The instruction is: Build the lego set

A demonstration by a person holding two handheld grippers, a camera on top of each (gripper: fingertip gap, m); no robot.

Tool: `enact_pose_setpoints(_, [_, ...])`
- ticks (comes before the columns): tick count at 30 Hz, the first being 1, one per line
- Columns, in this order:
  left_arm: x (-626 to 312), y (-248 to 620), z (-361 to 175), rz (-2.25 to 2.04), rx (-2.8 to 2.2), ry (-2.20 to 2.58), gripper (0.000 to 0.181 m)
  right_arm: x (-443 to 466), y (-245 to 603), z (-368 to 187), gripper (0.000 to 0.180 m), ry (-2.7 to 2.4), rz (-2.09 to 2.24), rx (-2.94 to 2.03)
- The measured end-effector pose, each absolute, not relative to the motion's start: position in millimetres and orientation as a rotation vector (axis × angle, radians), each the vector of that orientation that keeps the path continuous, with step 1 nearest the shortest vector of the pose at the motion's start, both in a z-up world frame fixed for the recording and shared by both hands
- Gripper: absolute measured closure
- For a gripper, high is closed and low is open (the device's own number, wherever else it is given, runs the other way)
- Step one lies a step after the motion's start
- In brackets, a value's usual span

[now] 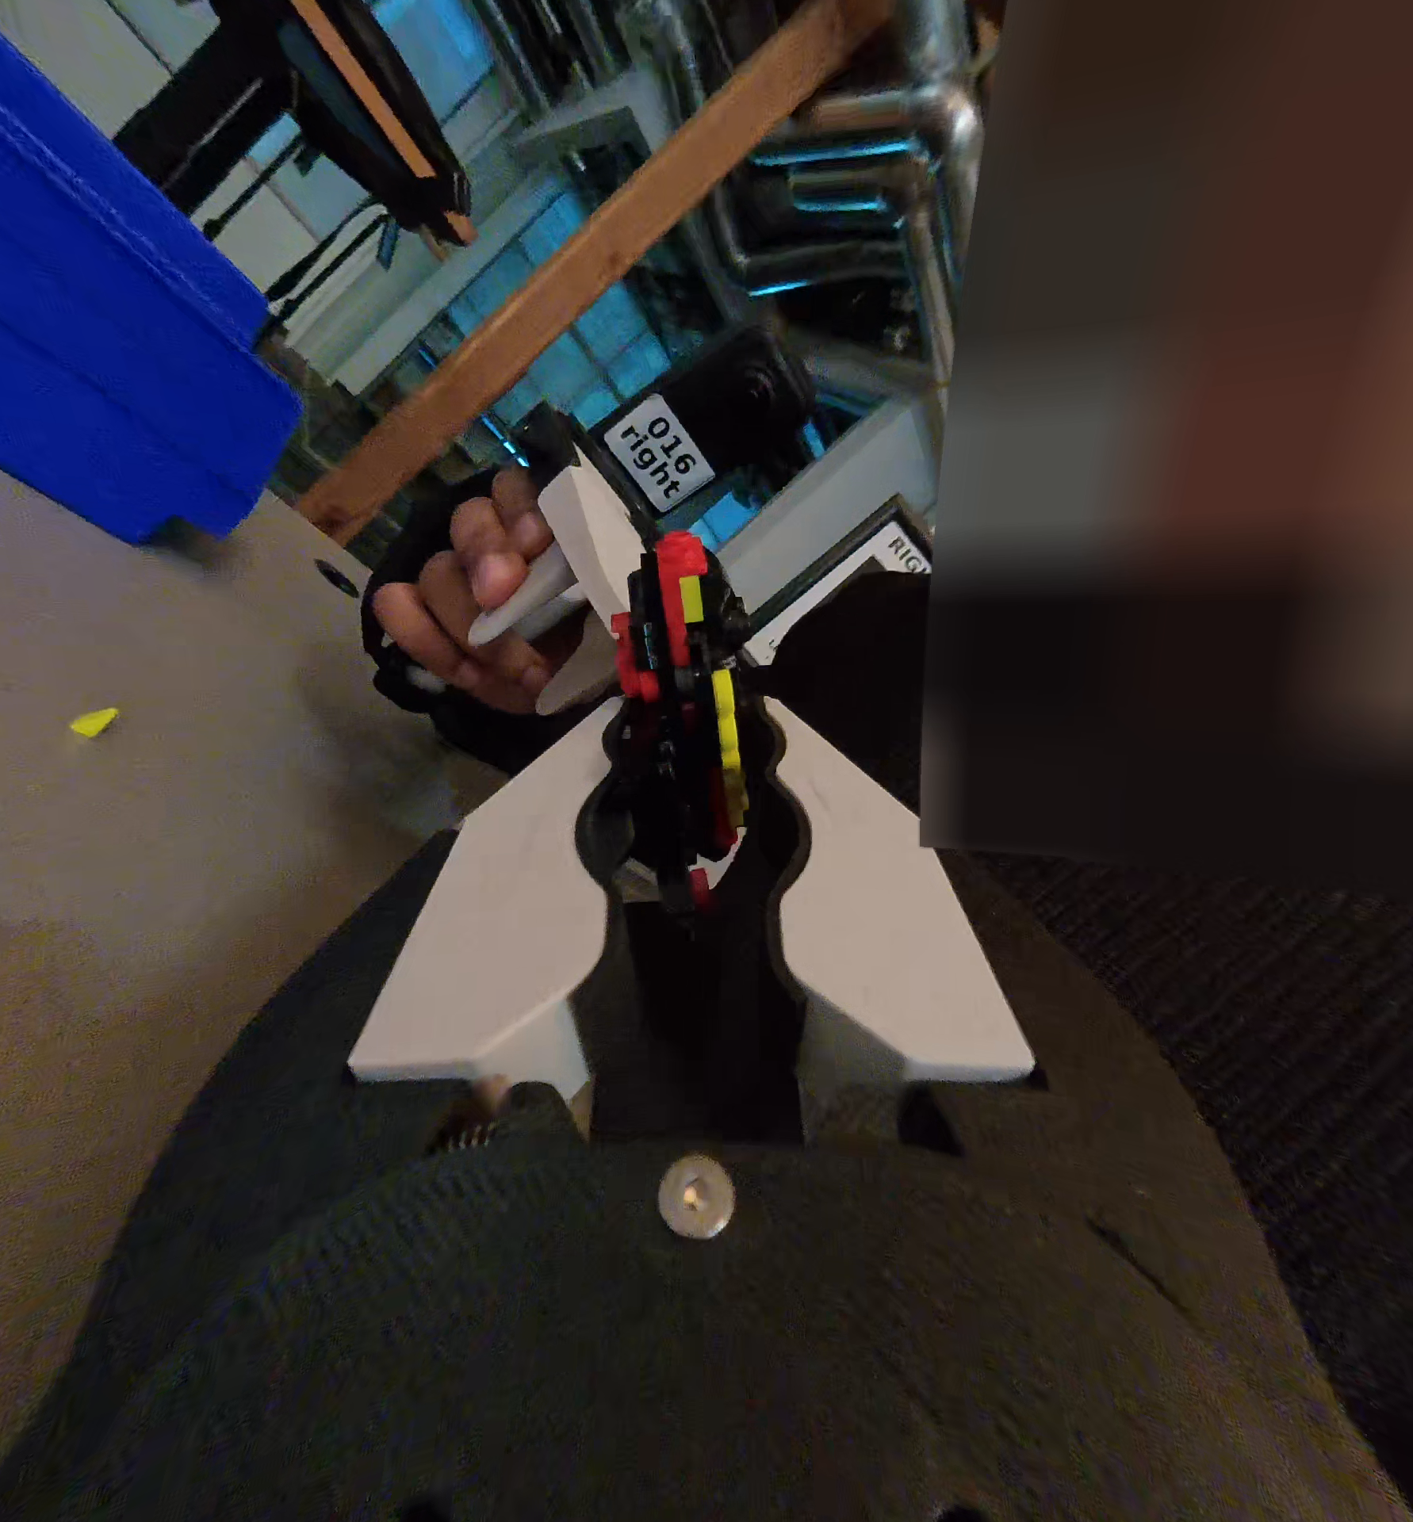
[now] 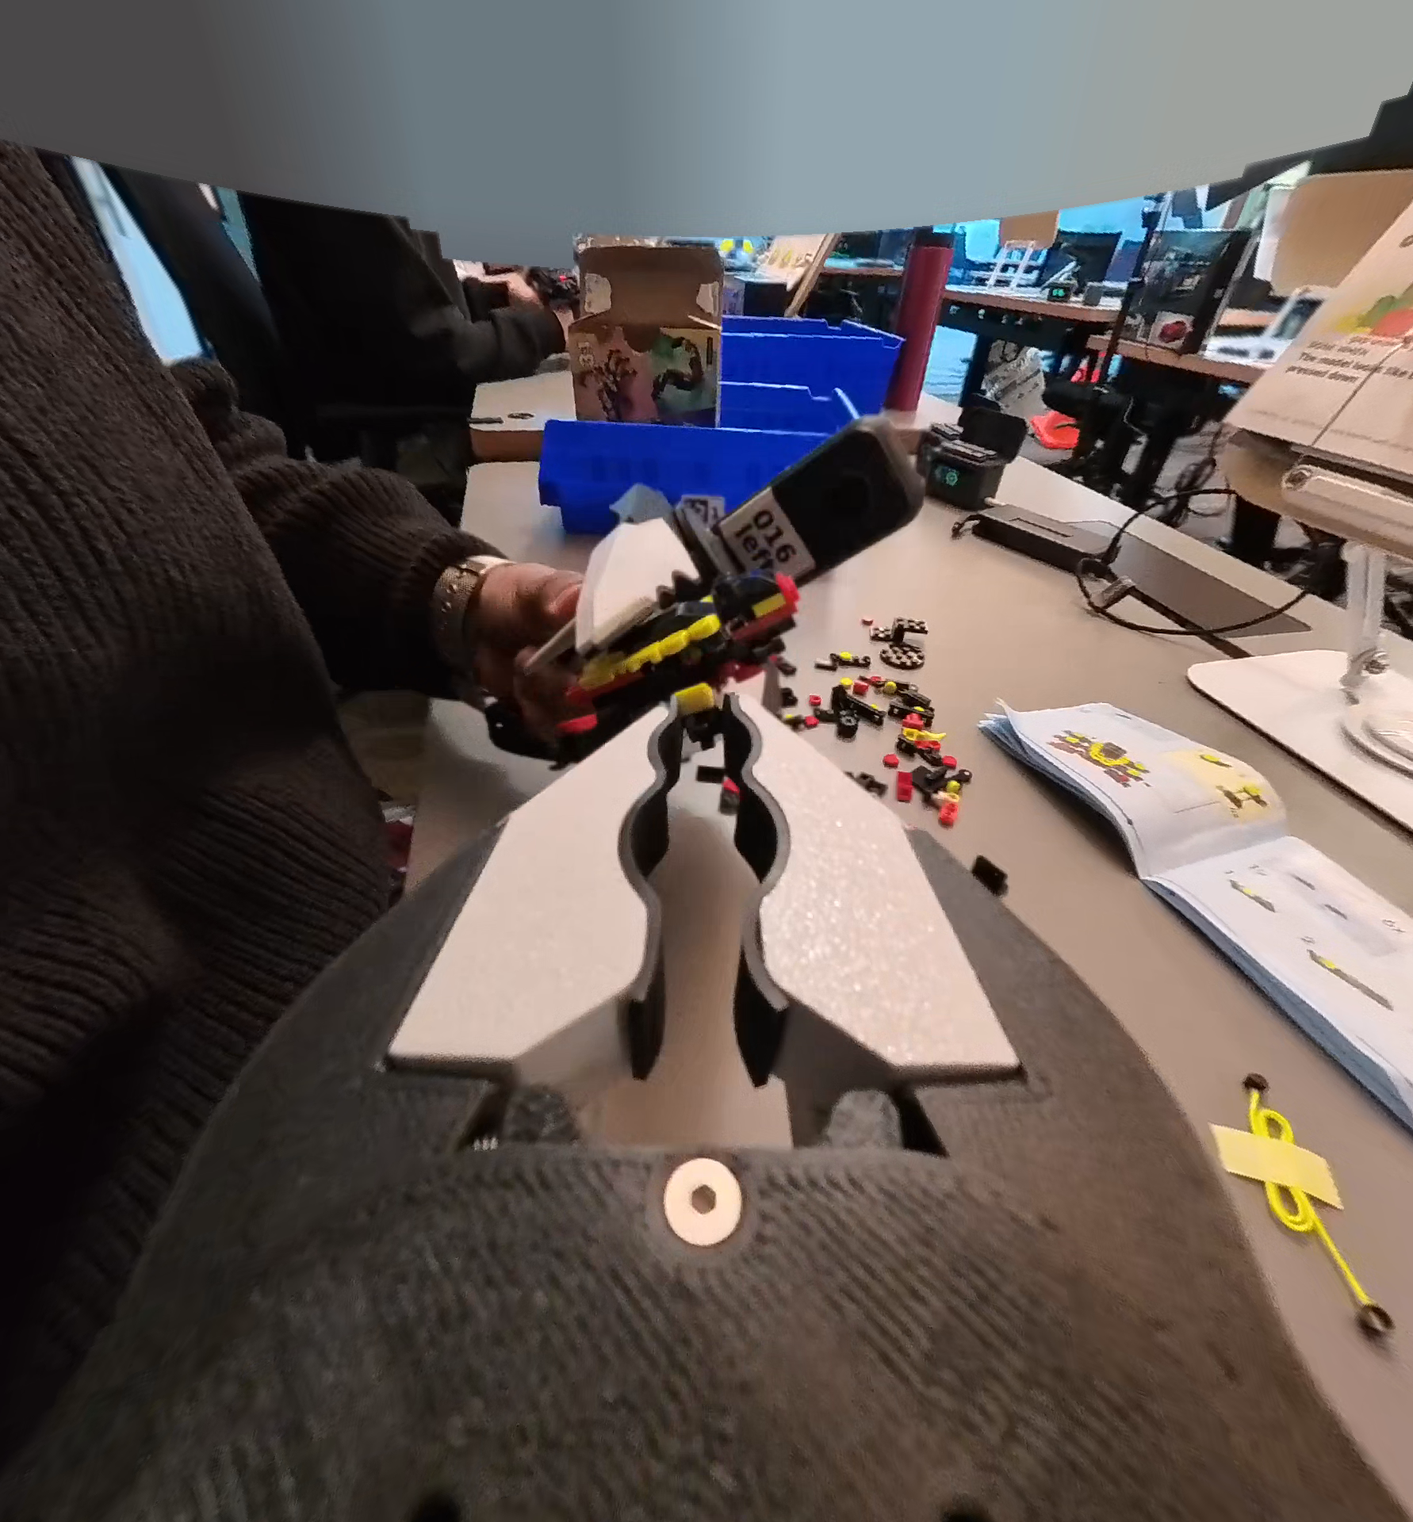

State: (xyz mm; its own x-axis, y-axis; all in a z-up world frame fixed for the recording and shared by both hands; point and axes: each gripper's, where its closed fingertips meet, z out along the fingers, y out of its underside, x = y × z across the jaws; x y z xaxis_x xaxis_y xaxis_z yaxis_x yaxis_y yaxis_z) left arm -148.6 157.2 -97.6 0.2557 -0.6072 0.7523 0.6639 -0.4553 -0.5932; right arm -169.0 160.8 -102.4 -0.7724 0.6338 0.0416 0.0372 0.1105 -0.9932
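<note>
Mid-build: left gripper (image 1: 691, 791) is clamped on the black-red-yellow lego model (image 2: 678, 651), held above the table (image 2: 1016, 576). Right gripper (image 2: 703, 725) pinches a small yellow-and-black piece (image 2: 697, 710) against its underside; next comes pressing it home squarely.

blue bins (image 2: 777, 387), cardboard box (image 2: 645, 346), yellow cord (image 2: 1296, 1202), lamp base (image 2: 1305, 700)

I see a white printed sticker (image 1: 660, 453) on one black camera (image 1: 748, 395), a second sticker (image 2: 757, 535) on the other camera (image 2: 839, 502); print in the booklet (image 2: 1230, 832) is unreadable.
</note>
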Motion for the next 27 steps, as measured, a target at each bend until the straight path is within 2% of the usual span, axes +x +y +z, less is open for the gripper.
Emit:
enact_pose_setpoints(5, [-147, 155, -102, -1.35, -1.507, 0.001, 0.158, -170, 160, -107, 0.17, -1.946, 1.794, -0.708])
enact_pose_setpoints(10, [-154, 155, -113, -1.073, -1.639, 0.082, 0.16, -180, 168, -102, 0.138, -1.854, 1.925, -0.875])
enact_pose_setpoints(12, [-159, 158, -119, -0.927, -1.687, 0.107, 0.16, -181, 168, -106, 0.136, -1.873, 1.952, -0.931])
enact_pose_setpoints(17, [-154, 158, -126, -0.697, -1.754, 0.249, 0.159, -182, 166, -111, 0.14, -1.897, 1.95, -0.978])
enact_pose_setpoints(22, [-151, 159, -126, -0.692, -1.742, 0.267, 0.159, -175, 158, -114, 0.167, -1.963, 1.959, -0.931])
enact_pose_setpoints(27, [-149, 157, -127, -0.71, -1.733, 0.28, 0.159, -173, 155, -117, 0.168, -1.997, 1.926, -0.902])
